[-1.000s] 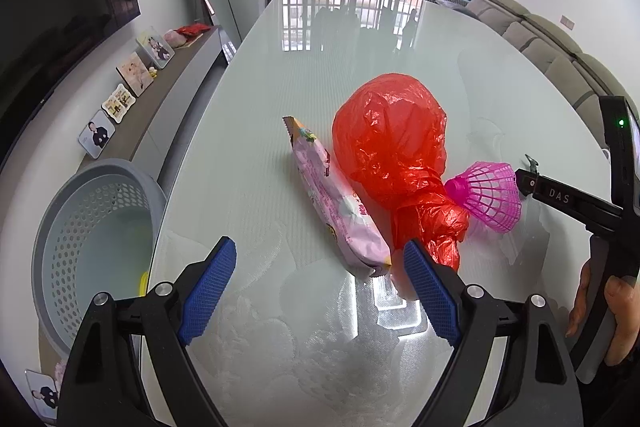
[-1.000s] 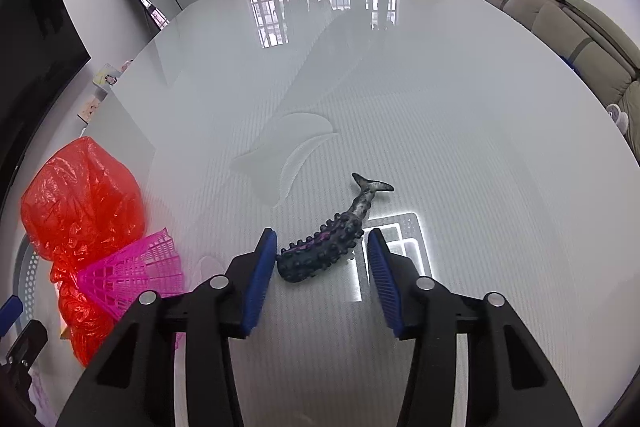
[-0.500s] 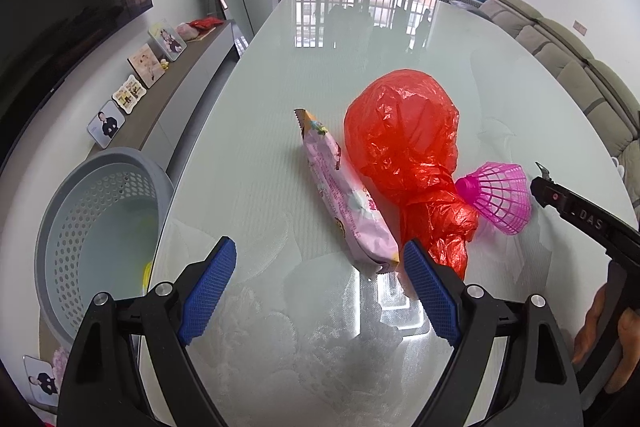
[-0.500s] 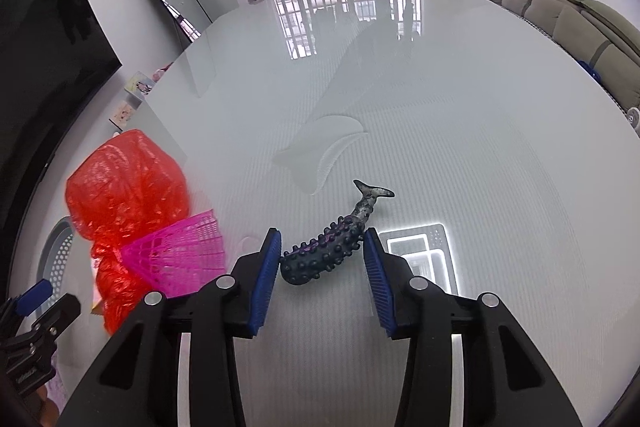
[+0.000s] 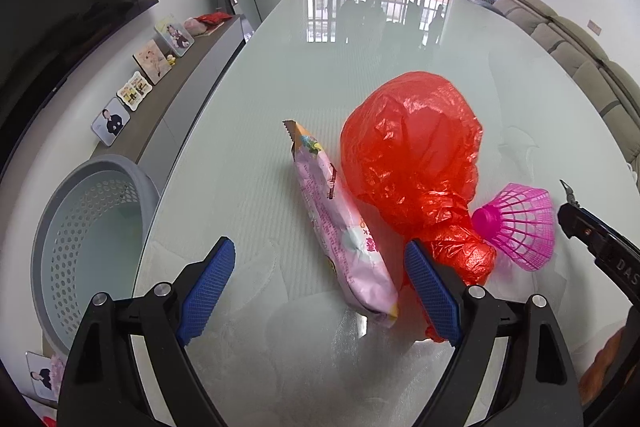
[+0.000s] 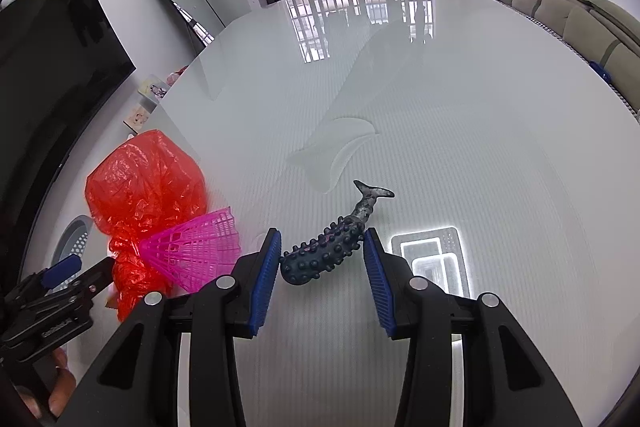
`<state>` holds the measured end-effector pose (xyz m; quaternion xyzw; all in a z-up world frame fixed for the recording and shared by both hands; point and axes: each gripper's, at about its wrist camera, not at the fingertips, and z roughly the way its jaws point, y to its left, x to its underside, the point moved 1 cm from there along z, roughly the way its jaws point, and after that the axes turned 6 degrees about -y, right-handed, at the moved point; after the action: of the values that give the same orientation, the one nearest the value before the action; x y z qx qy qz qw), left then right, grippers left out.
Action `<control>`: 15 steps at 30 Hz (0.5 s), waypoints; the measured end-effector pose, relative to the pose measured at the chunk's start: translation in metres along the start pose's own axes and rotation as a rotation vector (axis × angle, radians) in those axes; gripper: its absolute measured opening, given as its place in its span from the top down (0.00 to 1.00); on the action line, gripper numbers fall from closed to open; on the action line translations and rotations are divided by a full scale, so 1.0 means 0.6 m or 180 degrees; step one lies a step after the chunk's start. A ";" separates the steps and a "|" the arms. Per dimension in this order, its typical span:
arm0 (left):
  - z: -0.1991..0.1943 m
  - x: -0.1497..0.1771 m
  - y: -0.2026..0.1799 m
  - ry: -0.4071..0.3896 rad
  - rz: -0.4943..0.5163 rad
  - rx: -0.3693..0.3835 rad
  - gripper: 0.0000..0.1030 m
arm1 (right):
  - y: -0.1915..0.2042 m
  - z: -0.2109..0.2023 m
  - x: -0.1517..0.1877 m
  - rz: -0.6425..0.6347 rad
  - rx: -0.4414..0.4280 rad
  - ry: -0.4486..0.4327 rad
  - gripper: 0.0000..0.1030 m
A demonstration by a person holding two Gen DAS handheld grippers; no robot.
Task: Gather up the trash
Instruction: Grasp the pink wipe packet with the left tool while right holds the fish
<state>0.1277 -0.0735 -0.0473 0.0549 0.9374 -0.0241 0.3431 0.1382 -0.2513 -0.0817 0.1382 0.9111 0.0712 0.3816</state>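
Observation:
A pink snack wrapper (image 5: 340,223) lies on the glass table (image 5: 360,75), its near end between my open left gripper (image 5: 320,287) fingers, close to the right one. A tied red plastic bag (image 5: 412,159) lies right of it, and a pink shuttlecock (image 5: 520,223) touches the bag's knot. In the right wrist view the red bag (image 6: 144,187) and shuttlecock (image 6: 196,247) sit at left. My open right gripper (image 6: 322,267) straddles a dark knobbly whale toy (image 6: 324,255) lying on the table; the pads do not touch it.
A grey perforated waste basket (image 5: 88,239) stands on the floor left of the table edge. A low cabinet with photo frames (image 5: 136,91) runs along the left wall. A sofa (image 6: 560,7) lies beyond the table's right side. The right gripper's body (image 5: 600,251) shows at right.
The left gripper has shifted slightly left and nearer the wrapper. The right gripper has moved forward around the whale toy and its fingers have narrowed somewhat.

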 end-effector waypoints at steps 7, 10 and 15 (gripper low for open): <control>0.023 0.000 0.008 0.0045 -0.0021 0.0074 0.38 | -0.001 0.000 0.001 0.0002 -0.0021 0.0013 0.60; 0.027 0.004 0.011 0.0078 -0.0023 0.0118 0.53 | 0.001 0.001 0.001 -0.0002 -0.0024 0.0018 0.60; 0.026 0.011 0.017 0.0102 -0.0036 0.0148 0.73 | 0.004 0.001 0.001 -0.0018 -0.0015 0.0006 0.60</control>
<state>0.1340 -0.0639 -0.0633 0.0580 0.9422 -0.0470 0.3265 0.1385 -0.2488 -0.0821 0.1346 0.9117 0.0723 0.3813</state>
